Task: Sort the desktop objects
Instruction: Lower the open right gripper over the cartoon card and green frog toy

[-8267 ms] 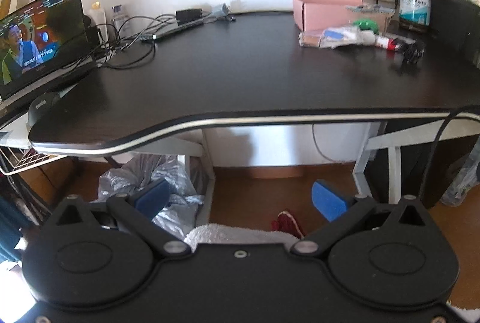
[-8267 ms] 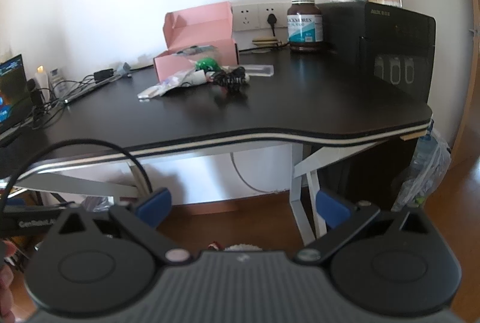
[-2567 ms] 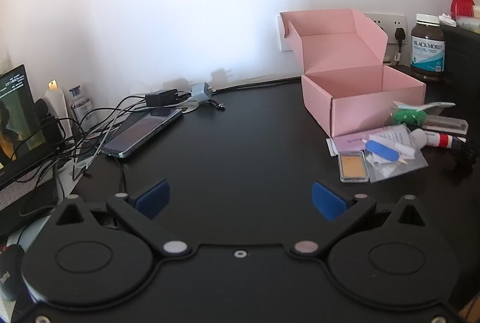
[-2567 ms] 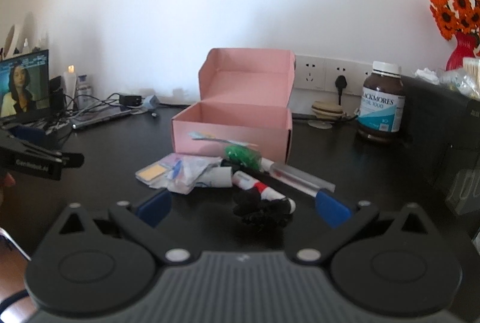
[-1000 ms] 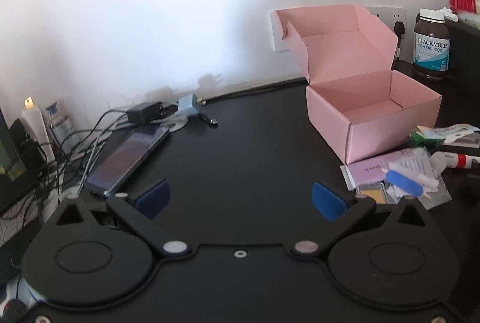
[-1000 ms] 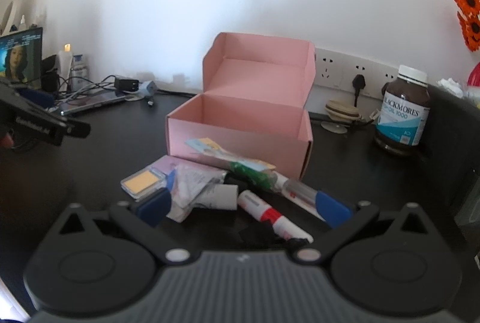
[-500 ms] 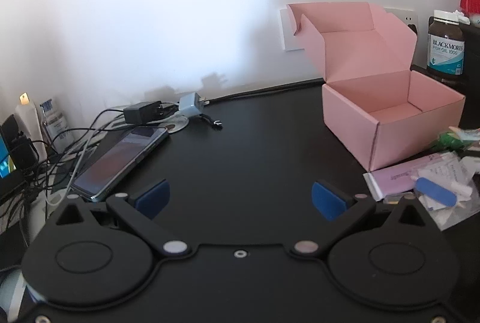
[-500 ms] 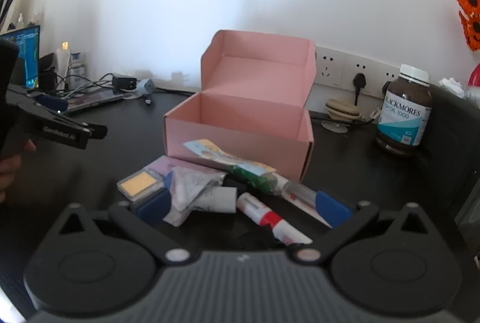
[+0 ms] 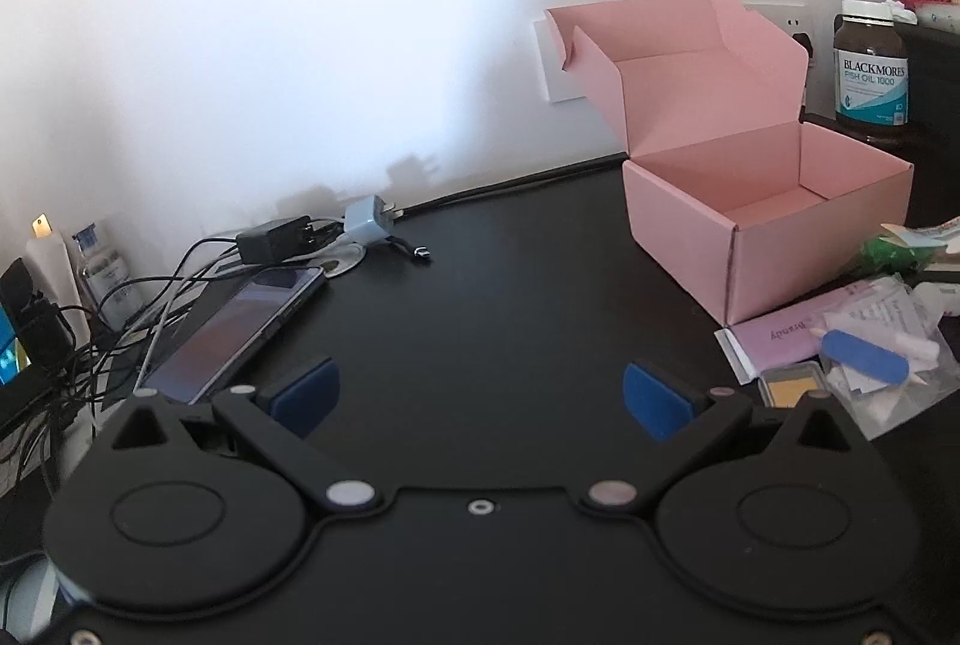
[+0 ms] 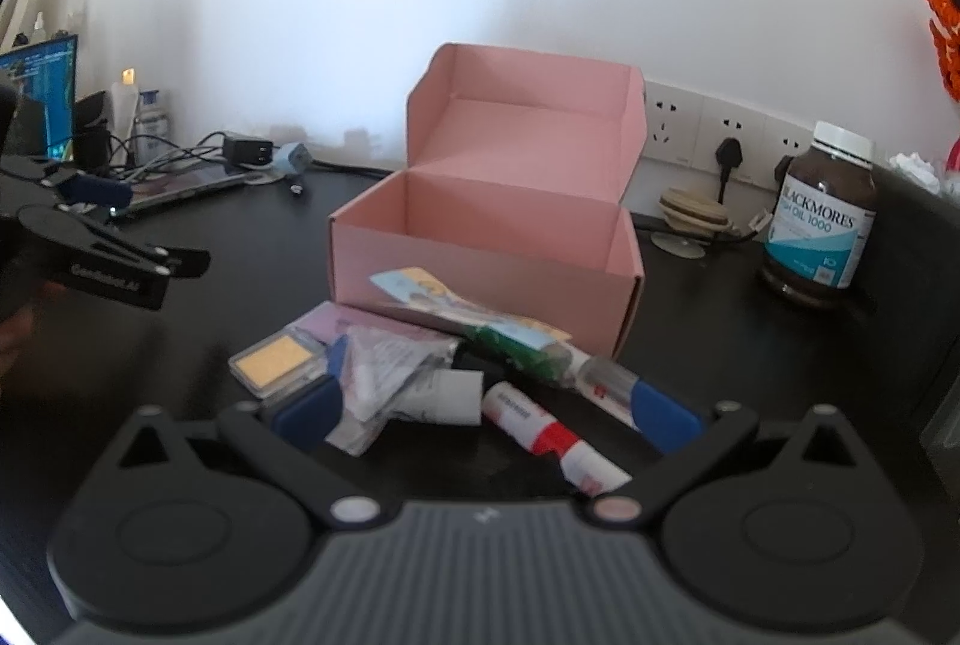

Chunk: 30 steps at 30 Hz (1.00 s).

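An open pink box (image 10: pixel 486 249) (image 9: pixel 768 219) stands on the black desk (image 9: pixel 480 297) with its lid up. In front of it lies a heap of small items: a yellow compact (image 10: pixel 279 363), clear plastic packets (image 10: pixel 384 375), a green item (image 10: pixel 522 348) and a red-and-white tube (image 10: pixel 552 435). My right gripper (image 10: pixel 486 417) is open just above this heap, its blue pads on either side of it. My left gripper (image 9: pixel 480 396) is open over bare desk left of the box, holding nothing. It also shows at the left of the right wrist view (image 10: pixel 114 261).
A phone (image 9: pixel 240 327), chargers (image 9: pixel 276 240) and tangled cables lie at the back left, near a lit screen (image 10: pixel 36 93). A brown supplement bottle (image 10: pixel 822 213) stands right of the box. Wall sockets (image 10: pixel 708 129) sit behind. A dark cabinet (image 10: pixel 924 297) borders the right.
Both grippers have moved forward over the desk. The right one has come lower and closer over the heap of items; the left one has drawn nearer the pink box. Both stay open.
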Each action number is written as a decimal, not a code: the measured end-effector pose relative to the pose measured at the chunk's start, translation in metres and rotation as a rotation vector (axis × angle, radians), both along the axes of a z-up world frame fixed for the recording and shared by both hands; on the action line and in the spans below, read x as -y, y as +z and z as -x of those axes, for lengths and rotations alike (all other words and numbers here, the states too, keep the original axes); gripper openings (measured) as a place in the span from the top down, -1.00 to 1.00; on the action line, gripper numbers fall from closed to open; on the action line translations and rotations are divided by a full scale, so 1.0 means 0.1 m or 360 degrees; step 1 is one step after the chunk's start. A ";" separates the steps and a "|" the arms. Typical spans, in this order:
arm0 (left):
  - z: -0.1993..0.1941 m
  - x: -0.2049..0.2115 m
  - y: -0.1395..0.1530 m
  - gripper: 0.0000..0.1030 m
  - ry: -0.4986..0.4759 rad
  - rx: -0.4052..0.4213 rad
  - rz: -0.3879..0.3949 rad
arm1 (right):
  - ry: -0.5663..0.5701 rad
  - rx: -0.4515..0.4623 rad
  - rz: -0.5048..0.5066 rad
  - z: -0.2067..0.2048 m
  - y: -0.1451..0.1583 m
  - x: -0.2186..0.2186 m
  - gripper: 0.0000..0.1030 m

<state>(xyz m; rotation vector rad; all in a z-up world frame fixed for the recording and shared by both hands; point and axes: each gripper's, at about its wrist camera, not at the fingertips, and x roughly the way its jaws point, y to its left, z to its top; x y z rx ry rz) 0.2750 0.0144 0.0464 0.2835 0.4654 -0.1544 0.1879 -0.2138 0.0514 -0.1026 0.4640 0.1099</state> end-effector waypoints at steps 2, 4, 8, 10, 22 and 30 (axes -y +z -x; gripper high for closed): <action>-0.01 -0.03 0.01 -1.00 0.0011 0.0000 0.0022 | 0.0022 0.0014 0.0002 0.00 0.01 -0.01 -0.99; -0.01 -0.06 0.02 -1.00 0.0022 0.0001 0.0048 | 0.0029 0.0013 0.0015 -0.01 0.01 -0.02 -0.99; 0.00 -0.10 0.04 -1.00 0.0030 0.0011 0.0087 | 0.0034 0.0012 0.0041 -0.02 0.01 -0.04 -0.98; 0.01 -0.10 0.04 -1.00 0.0028 0.0022 0.0086 | 0.0032 0.0010 0.0055 -0.03 0.01 -0.05 -0.98; 0.06 -0.05 0.05 -1.00 -0.0045 0.0033 0.0058 | 0.0051 0.0009 0.0177 -0.14 0.08 -0.12 -0.82; 0.08 -0.05 0.05 -1.00 -0.0044 0.0055 0.0065 | 0.0023 -0.0020 0.0130 -0.32 0.11 -0.10 -0.55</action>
